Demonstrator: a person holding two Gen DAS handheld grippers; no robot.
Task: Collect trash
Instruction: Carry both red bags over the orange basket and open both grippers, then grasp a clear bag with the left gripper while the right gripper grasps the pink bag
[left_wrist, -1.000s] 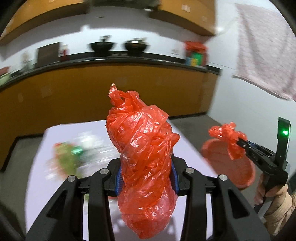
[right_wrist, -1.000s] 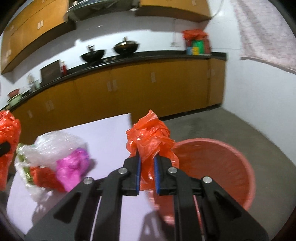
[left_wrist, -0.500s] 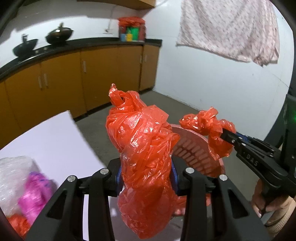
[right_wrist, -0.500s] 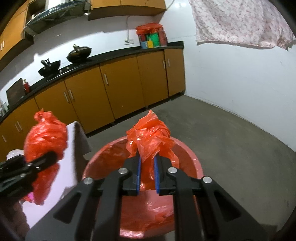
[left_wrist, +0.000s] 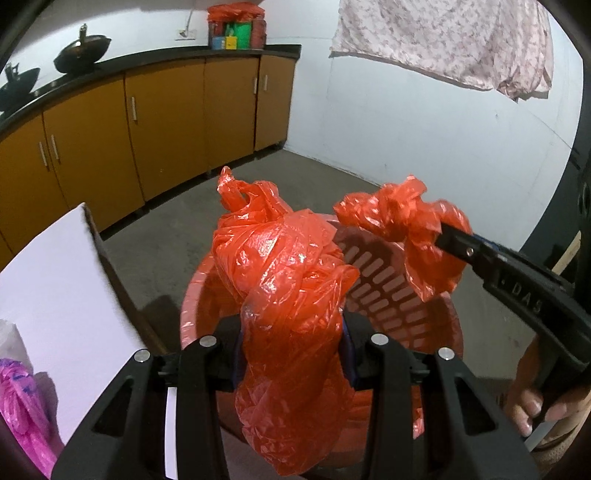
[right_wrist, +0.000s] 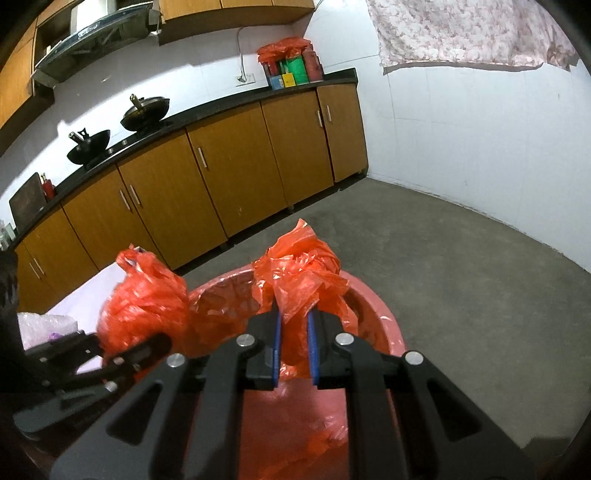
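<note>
A large crumpled red plastic bag (left_wrist: 288, 266) sits between the pads of my left gripper (left_wrist: 291, 347), whose jaws are opening while the pads still touch it. It hangs over the red slotted bin (left_wrist: 391, 280). A smaller red plastic bag (left_wrist: 406, 218) is pinched in my right gripper (left_wrist: 454, 240), also above the bin. From the right wrist, the small bag (right_wrist: 299, 273) is squeezed between the blue pads of the right gripper (right_wrist: 294, 343) over the bin's rim (right_wrist: 384, 317). The large bag (right_wrist: 144, 299) shows at the left in the left gripper (right_wrist: 147, 347).
A white table (left_wrist: 48, 288) stands left of the bin with a pink bag (left_wrist: 18, 398) at its near corner. Orange cabinets (right_wrist: 221, 184) line the far wall. Bare concrete floor (right_wrist: 461, 266) stretches right. A person's hand (left_wrist: 532, 402) holds the right gripper's handle.
Both grippers have swung from above the table to the right and down, and now hang over the bin, each bag still between its jaws.
</note>
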